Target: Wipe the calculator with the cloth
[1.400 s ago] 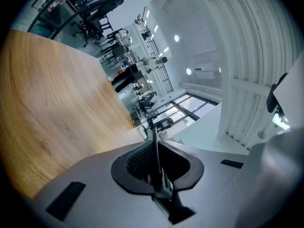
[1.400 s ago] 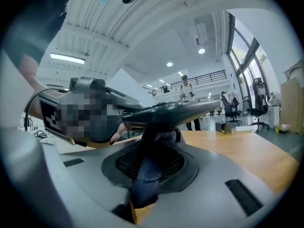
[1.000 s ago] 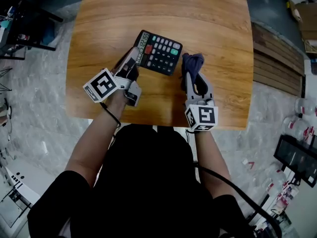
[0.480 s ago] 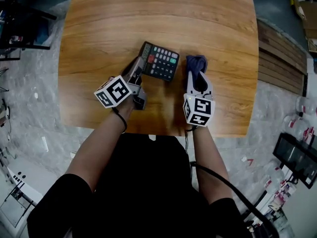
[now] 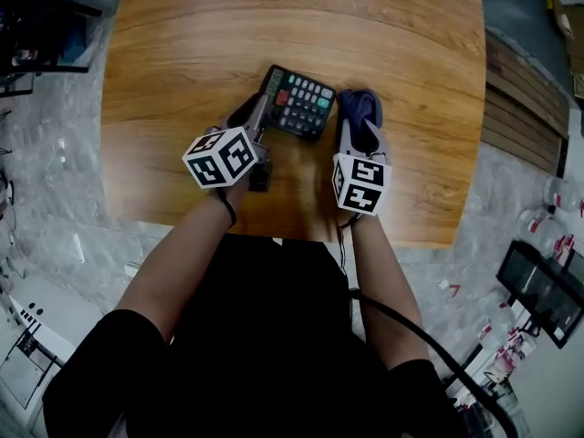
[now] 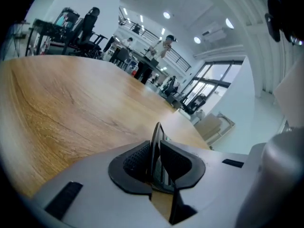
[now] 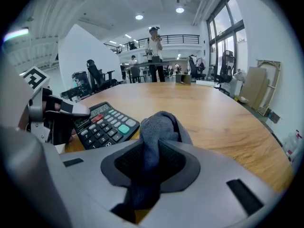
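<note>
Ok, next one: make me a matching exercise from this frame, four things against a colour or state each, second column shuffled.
Things:
1. calculator
2. cloth
3. table
4. right gripper

Colour or state:
A. brown wood grain
B. jaws shut on fabric
C. black, with a green key
D. dark blue-grey, bunched

Pairs: 1-C, 2-D, 3-A, 4-B

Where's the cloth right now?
In the head view the cloth is pinched in the right gripper, just right of the calculator, near the middle of the table.
</note>
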`<state>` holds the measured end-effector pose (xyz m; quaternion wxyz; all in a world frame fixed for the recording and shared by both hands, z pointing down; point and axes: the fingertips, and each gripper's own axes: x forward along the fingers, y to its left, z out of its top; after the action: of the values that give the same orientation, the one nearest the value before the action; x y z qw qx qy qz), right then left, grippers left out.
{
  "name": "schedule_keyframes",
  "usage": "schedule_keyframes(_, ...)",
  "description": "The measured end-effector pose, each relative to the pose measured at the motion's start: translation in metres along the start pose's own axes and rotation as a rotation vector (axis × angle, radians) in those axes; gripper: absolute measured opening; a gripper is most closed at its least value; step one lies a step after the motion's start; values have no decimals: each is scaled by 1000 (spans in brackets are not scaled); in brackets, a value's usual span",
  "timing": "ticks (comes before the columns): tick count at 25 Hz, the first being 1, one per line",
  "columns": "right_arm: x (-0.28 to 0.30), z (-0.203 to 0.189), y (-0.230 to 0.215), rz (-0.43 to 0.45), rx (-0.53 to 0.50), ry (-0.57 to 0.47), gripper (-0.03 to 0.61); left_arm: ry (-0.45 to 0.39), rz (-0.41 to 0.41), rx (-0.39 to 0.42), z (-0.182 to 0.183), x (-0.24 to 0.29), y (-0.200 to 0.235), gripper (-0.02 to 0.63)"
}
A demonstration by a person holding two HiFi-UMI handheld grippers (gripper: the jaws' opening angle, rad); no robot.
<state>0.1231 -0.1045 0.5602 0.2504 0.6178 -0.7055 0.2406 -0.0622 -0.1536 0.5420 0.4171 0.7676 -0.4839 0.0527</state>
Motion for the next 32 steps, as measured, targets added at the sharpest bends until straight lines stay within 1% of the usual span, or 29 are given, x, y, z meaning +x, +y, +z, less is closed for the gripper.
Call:
schedule_keyframes(2, -2, 0, 3, 25, 17, 17, 77, 28, 48, 89, -3, -1, 0, 74)
schedule_keyframes(4, -10, 2, 4, 41, 19, 9, 99, 51, 89, 217, -4, -3, -4, 77)
schedule_keyframes(6, -21, 10, 1, 29, 5, -19, 123, 60, 119, 354, -1, -5, -8, 86)
schedule_keyframes(7, -27, 16, -1, 19, -2, -35, 124, 56, 128, 404, 2, -7, -9, 91)
schedule_keyframes(8, -33, 23, -3, 8, -5, -52, 126, 45, 134, 436, 8, -10, -10, 91)
schedule_keyframes(11, -64, 49, -5, -19, -8, -134, 124, -29, 119, 462, 33, -34, -24, 84)
schedule_keyframes(12, -78, 60, -3, -24, -8, -172, 119, -60, 104, 469, 42, -45, -33, 50)
schedule_keyframes(13, -94, 71, -1, -29, -8, -215, 80, -91, 82, 481, 51, -56, -45, 13)
schedule_keyframes(14, -111, 84, 3, -30, -10, -263, 44, -121, 54, 493, 59, -68, -59, 8)
schedule_keyframes(15, -128, 98, 8, -25, -13, -316, 26, -151, 20, 504, 67, -80, -74, 8)
schedule_keyframes(19, -194, 155, 46, 37, -37, -538, 17, -296, -116, 569, 98, -134, -144, 8)
schedule_keyframes(21, -224, 176, 59, 63, -60, -616, 15, -367, -177, 617, 105, -159, -182, 8)
schedule_keyframes(23, -246, 189, 67, 79, -83, -664, 15, -420, -229, 648, 108, -178, -215, 8)
schedule_keyframes(25, -261, 198, 73, 88, -102, -692, 15, -447, -264, 654, 110, -188, -235, 8)
schedule_keyframes(28, -274, 205, 79, 91, -113, -715, 15, -461, -286, 660, 110, -195, -248, 8)
schedule_keyframes(32, -282, 211, 83, 99, -120, -729, 15, -465, -283, 657, 113, -199, -251, 8)
